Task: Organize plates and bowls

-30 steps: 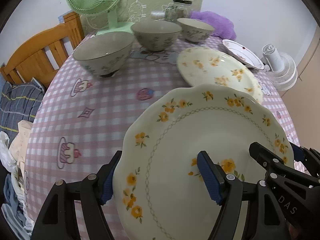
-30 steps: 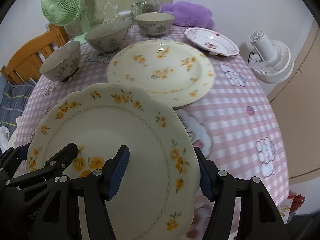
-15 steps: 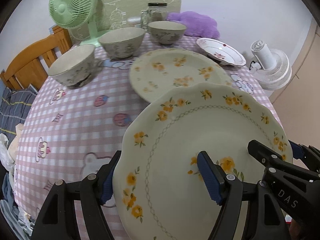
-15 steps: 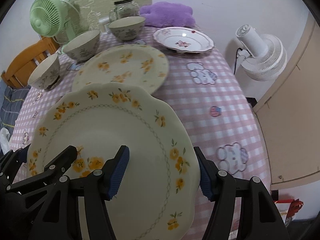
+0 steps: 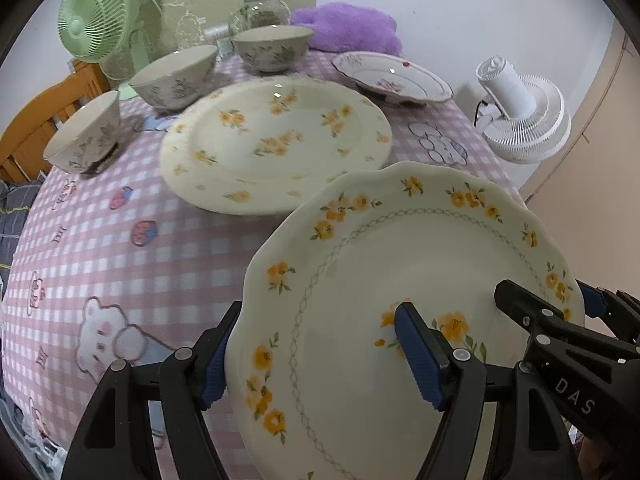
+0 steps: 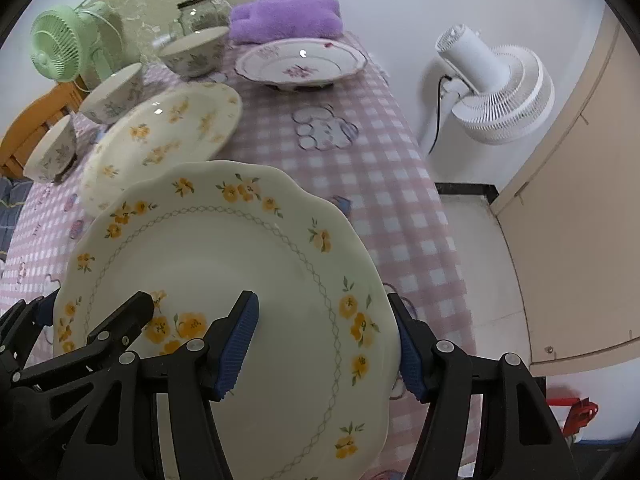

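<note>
1. Cream scalloped plate with yellow flowers and a diamond-chain ring (image 5: 400, 280) is held up above the near part of the pink checked tabletop (image 5: 120, 272), one gripper on each side of it.
2. Left gripper (image 5: 320, 364): the plate's left rim sits between its fingers (image 5: 418, 356), one blue pad on top of the plate face, the other tucked under the edge. Spread fairly wide but clamped on the rim.
3. Right gripper (image 6: 322, 344): same deal on the plate's right rim, one pad on the face, one hooked round the outer edge.
4. Just beyond it, a bigger round cream plate with yellow flowers (image 5: 276, 144) lies flat on the tabletop.
5. Three patterned ceramic bowls (image 5: 174, 78) line up behind, and a white plate with purple flowers (image 6: 300, 62) sits at the far right.
</note>
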Motion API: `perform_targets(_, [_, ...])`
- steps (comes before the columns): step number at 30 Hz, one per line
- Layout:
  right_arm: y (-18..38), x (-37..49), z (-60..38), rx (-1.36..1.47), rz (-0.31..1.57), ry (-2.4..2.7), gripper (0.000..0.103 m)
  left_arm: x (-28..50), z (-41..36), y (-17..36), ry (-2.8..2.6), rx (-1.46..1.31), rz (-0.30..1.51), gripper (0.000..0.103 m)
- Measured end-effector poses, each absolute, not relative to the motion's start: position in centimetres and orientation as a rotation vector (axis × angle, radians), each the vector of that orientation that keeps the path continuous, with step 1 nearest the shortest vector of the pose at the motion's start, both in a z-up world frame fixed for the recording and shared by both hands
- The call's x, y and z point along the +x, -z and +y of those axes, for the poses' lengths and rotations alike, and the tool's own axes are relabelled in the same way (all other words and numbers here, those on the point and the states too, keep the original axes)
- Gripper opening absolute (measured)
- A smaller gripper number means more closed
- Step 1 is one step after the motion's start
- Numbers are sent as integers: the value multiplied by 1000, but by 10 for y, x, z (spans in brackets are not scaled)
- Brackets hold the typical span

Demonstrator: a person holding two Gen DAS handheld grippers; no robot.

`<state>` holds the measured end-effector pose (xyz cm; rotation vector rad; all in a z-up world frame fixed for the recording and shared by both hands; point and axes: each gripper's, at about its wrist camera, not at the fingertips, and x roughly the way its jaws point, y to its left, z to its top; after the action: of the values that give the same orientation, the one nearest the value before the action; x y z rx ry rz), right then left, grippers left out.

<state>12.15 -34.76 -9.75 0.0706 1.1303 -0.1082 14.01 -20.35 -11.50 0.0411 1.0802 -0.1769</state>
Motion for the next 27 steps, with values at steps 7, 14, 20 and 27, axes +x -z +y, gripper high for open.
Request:
perform_targets(7, [112, 125, -365, 85, 1167, 91, 67, 145, -217, 127, 151, 46, 1118, 75])
perform_targets(14, [122, 130, -368, 95, 1194, 73, 67, 148, -218, 134, 136, 37, 1140, 75])
perform_targets(20, [121, 133, -371, 122, 1201, 63, 68, 154, -216, 135, 152, 24, 1170, 78])
perform_targets(27, [103, 130, -370, 133, 1155, 107, 68, 154, -210, 119, 204, 32, 1139, 86])
